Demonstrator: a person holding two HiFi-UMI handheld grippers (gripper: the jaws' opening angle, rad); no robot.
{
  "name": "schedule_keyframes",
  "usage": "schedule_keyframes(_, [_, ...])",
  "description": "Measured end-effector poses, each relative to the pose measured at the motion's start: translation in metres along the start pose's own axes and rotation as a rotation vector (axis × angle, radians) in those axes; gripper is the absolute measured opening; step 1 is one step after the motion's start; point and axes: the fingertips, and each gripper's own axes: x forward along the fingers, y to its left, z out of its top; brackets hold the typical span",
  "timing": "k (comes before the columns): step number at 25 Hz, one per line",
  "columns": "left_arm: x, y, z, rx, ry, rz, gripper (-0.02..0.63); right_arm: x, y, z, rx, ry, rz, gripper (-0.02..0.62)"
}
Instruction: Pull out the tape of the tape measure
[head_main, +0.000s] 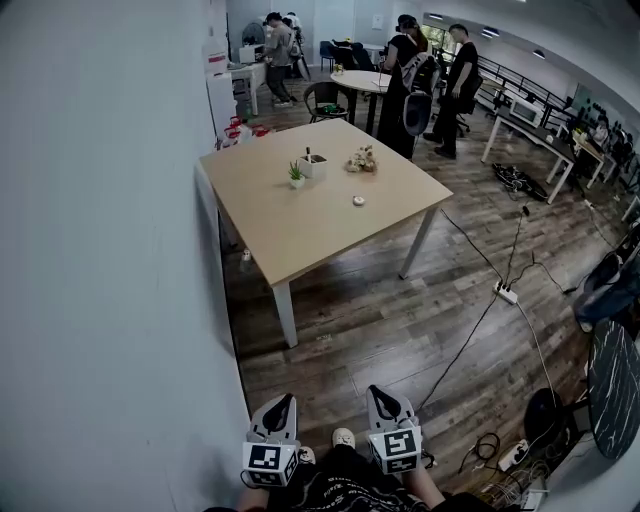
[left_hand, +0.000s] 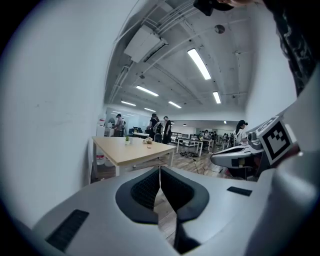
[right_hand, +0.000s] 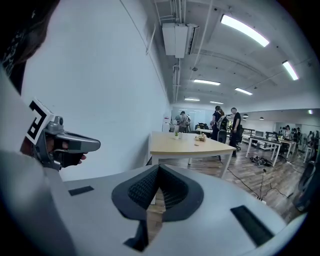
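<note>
A small round whitish object, apparently the tape measure (head_main: 357, 200), lies on the light wooden table (head_main: 300, 235) some way ahead of me. Both grippers are held low and close to my body, well short of the table. My left gripper (head_main: 283, 400) and my right gripper (head_main: 379, 394) point forward side by side. In the left gripper view the jaws (left_hand: 160, 170) are shut with nothing between them. In the right gripper view the jaws (right_hand: 158, 168) are likewise shut and empty. Each gripper also shows in the other's view: the right gripper (left_hand: 235, 156) and the left gripper (right_hand: 70, 145).
On the table stand a small potted plant (head_main: 296, 176), a white pot (head_main: 313, 165) and a small cluster of objects (head_main: 361, 160). A white wall (head_main: 110, 250) runs along the left. Cables and a power strip (head_main: 507, 292) lie on the wooden floor at the right. Several people stand at the back.
</note>
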Motion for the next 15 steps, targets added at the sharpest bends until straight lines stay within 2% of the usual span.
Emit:
schedule_keyframes(6, [0.008,0.002,0.001,-0.01,0.003,0.003,0.01,0.003,-0.023,-0.003,0.005,-0.008,-0.056,0.012])
schedule_keyframes(10, [0.018,-0.002,0.003,-0.023,0.004,-0.012,0.012,0.01,-0.034,0.0,0.032,-0.03,-0.024,0.014])
schedule_keyframes(12, [0.026,-0.007,0.004,-0.036,0.011,-0.038,0.047,0.015,-0.036,0.002,0.037,-0.027,-0.001,0.015])
schedule_keyframes(13, [0.03,-0.011,0.004,-0.043,0.012,-0.054,0.098,0.017,-0.037,0.002,0.043,-0.023,0.018,0.03])
schedule_keyframes(15, [0.038,-0.016,0.007,-0.055,0.01,-0.073,0.17,0.023,-0.036,0.002,0.051,-0.018,0.063,0.209])
